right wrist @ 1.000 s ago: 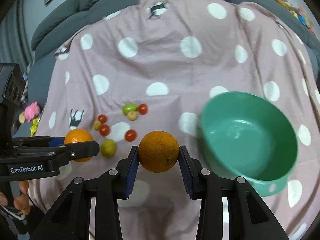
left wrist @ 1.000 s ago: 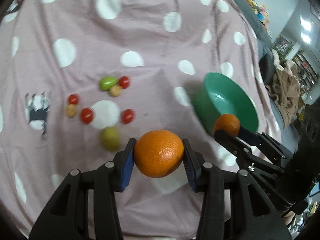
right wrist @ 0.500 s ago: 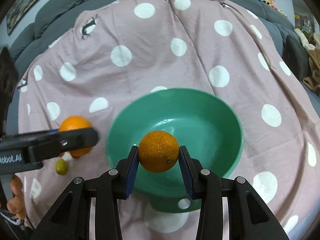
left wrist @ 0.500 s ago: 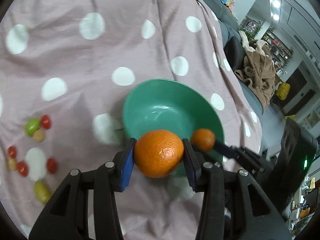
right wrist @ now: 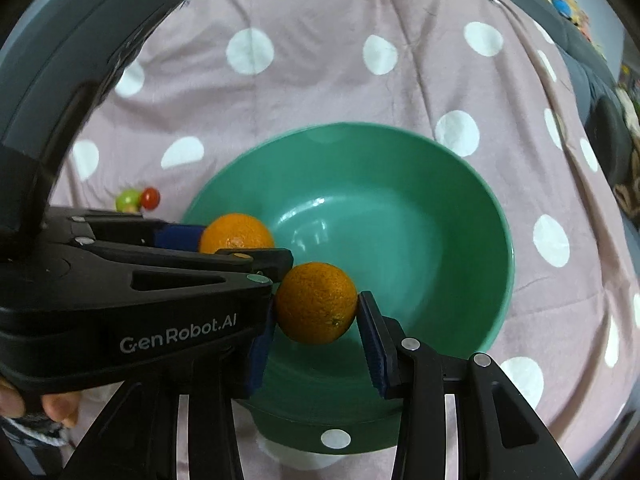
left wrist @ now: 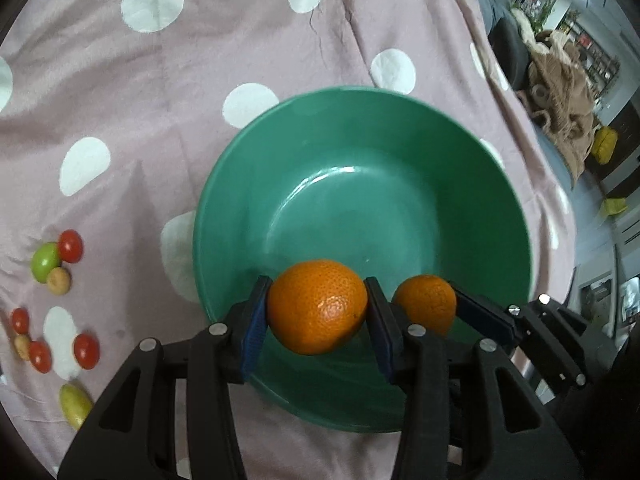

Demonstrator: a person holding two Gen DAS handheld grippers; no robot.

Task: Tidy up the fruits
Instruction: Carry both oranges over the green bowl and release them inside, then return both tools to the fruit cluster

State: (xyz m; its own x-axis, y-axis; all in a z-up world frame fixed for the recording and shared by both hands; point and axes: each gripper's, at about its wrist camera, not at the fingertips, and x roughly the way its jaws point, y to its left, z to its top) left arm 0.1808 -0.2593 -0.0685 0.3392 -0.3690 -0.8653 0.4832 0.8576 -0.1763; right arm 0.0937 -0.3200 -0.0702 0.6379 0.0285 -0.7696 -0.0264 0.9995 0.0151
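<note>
Black left gripper (right wrist: pixel 240 246) half-hiding orange (right wrist: pixel 236 236)

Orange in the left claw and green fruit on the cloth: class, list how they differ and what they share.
The orange is orange and looks much bigger; the green fruit is green and small. The orange is gripped in the left claw over the bowl; the green fruit lies on the cloth, touching a red tomato. Both are roundish fruit, and neither is in the bowl yet.
</note>
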